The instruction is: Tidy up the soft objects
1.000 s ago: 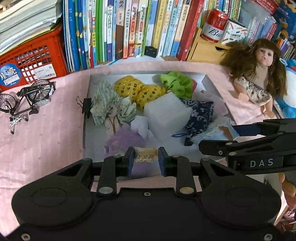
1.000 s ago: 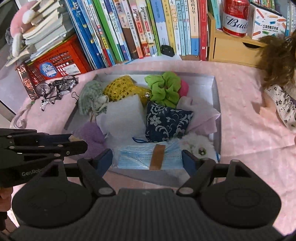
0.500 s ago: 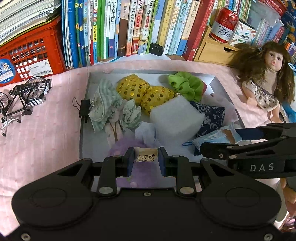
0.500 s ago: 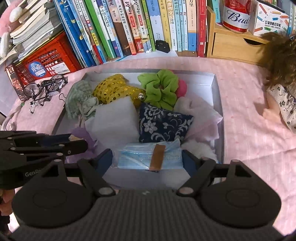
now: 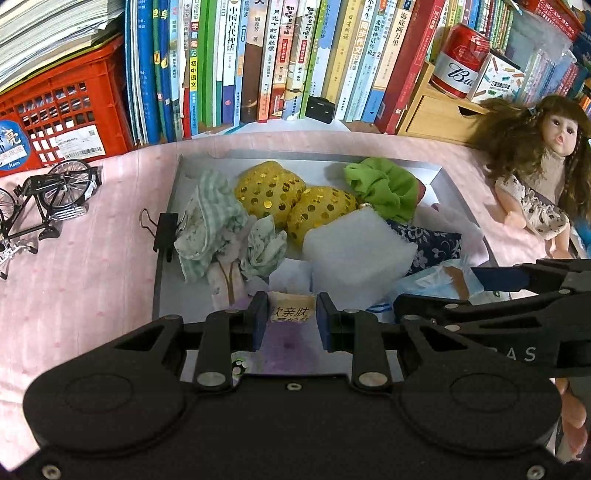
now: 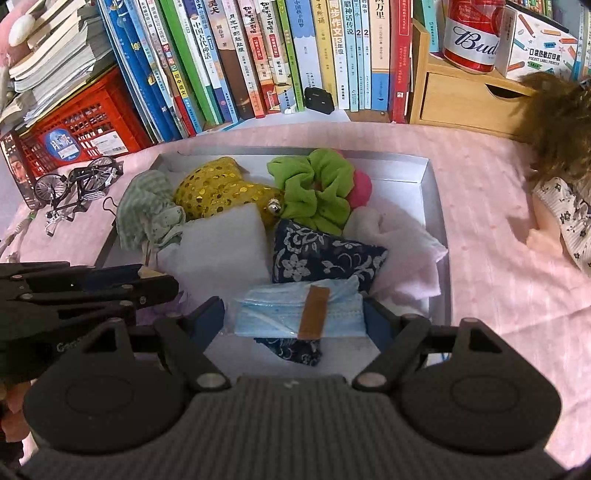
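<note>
A shallow silver tray (image 5: 448, 184) (image 6: 436, 206) on the pink cloth holds soft things: a white sponge block (image 5: 354, 251) (image 6: 225, 243), two yellow sequined pouches (image 5: 273, 192), a green scrunchie (image 6: 314, 188), a navy floral pouch (image 6: 325, 254) and a green checked cloth (image 5: 207, 218). My left gripper (image 5: 290, 317) is shut on a purple packet with a beige label (image 5: 291, 312), low over the tray's near left corner. My right gripper (image 6: 295, 321) is shut on a blue face-mask pack (image 6: 295, 314) with a brown strip, over the tray's near right part.
A row of upright books (image 5: 258, 59) backs the tray. To the left are a red crate (image 5: 62, 122), a model bicycle (image 5: 48, 199) and a black binder clip (image 5: 164, 232) on the tray's left rim. At the right are a doll (image 5: 535, 177), a wooden drawer box (image 6: 461, 96) and a red can (image 6: 472, 33).
Both grippers have come forward and a little lower over the tray, side by side. Each keeps its hold: the left on the labelled packet, the right on the mask pack.
</note>
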The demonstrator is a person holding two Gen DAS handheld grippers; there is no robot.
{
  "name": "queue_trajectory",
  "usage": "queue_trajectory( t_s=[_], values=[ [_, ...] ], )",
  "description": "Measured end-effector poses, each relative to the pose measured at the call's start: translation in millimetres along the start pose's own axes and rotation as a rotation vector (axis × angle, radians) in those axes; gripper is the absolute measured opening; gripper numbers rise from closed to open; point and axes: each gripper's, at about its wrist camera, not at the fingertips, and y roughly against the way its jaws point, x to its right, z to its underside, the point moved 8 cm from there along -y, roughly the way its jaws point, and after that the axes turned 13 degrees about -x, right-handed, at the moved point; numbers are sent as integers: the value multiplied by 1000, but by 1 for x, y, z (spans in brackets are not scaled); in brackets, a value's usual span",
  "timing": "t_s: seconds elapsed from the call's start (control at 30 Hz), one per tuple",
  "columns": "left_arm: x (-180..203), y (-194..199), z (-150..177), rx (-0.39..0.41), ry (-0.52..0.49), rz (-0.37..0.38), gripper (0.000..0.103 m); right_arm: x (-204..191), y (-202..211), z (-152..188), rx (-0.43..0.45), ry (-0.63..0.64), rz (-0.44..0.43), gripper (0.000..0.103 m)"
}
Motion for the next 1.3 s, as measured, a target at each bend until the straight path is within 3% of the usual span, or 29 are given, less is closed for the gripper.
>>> queue_trajectory(
  t_s=[0.07,0.3,0.63,0.83,1.03,1.3],
  values=[
    [0,1,0,3,2,-7,28,0,1,0,1,5,-5,87],
    [-4,9,1,34,18,-19,46,3,7,2,14,2,-37,90],
    [-4,27,8,64,29,-27,53,-3,29,6,67,27,-53,93],
    [-3,47,13,105,30,-46,67,-2,47,9,111,37,-44,93],
    [1,70,20,171,18,-101,76,1,71,15,192,46,-22,93],
    [20,118,52,309,-31,-138,84,3,123,45,380,102,22,94]
  ],
)
